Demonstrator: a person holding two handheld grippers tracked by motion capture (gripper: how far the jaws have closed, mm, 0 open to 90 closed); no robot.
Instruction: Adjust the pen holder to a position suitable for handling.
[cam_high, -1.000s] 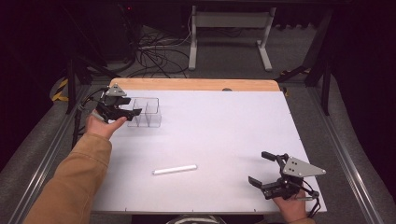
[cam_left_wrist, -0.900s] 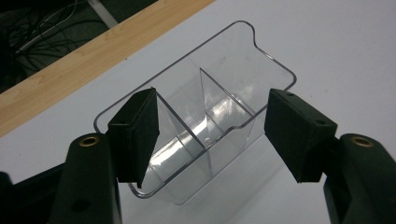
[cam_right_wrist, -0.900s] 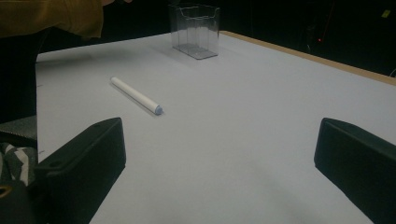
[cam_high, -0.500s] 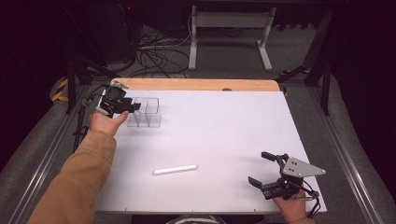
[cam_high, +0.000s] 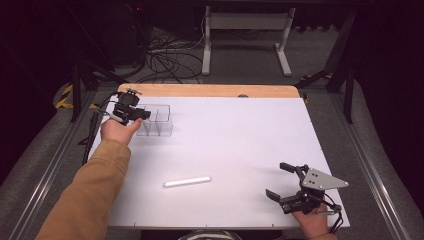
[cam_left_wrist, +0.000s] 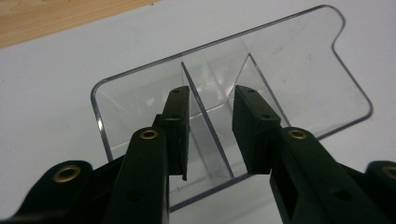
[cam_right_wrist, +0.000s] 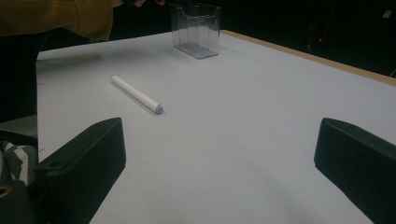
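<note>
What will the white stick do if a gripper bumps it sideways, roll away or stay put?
It will probably roll: the white stick looks round and smooth, and it lies flat on the smooth white table. It also looks straight and stiff, so it likely won't bend. The open right gripper might find it slippery, since it is thin.

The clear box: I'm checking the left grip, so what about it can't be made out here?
- High view: the left gripper and hand cover the clear box end, hiding contact.
- Left gripper view: jaws straddle the divider with gaps; its lower end is behind them.
- Right gripper view: the box is too far for detail.
</note>
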